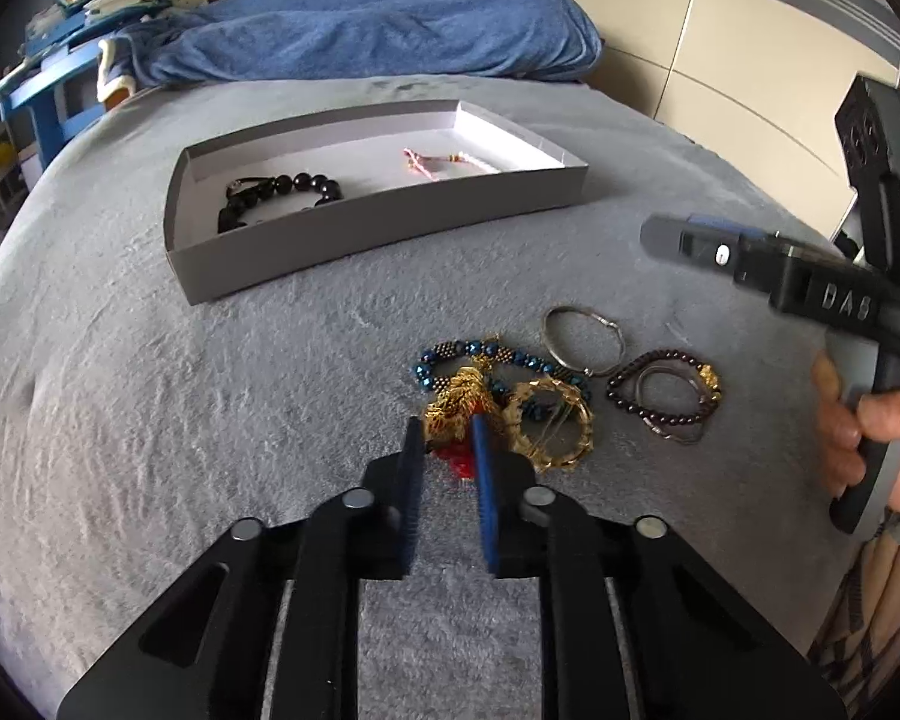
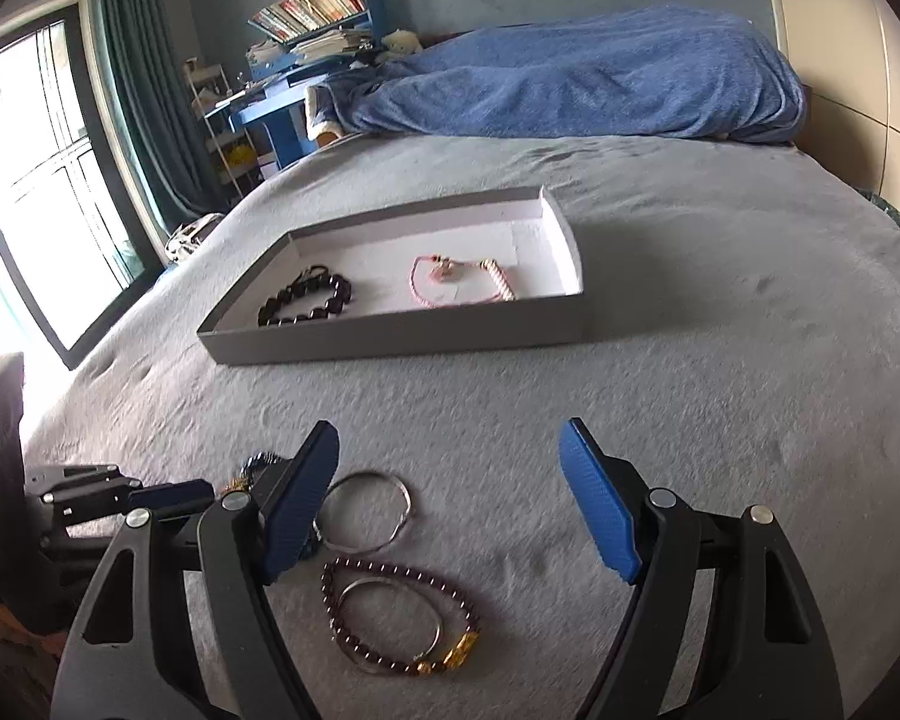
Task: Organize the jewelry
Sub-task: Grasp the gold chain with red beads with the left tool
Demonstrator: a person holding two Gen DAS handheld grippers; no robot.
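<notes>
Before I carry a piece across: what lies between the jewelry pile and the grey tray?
Only bare grey blanket lies between the jewelry pile and the grey tray; both wrist views show that stretch bare.
</notes>
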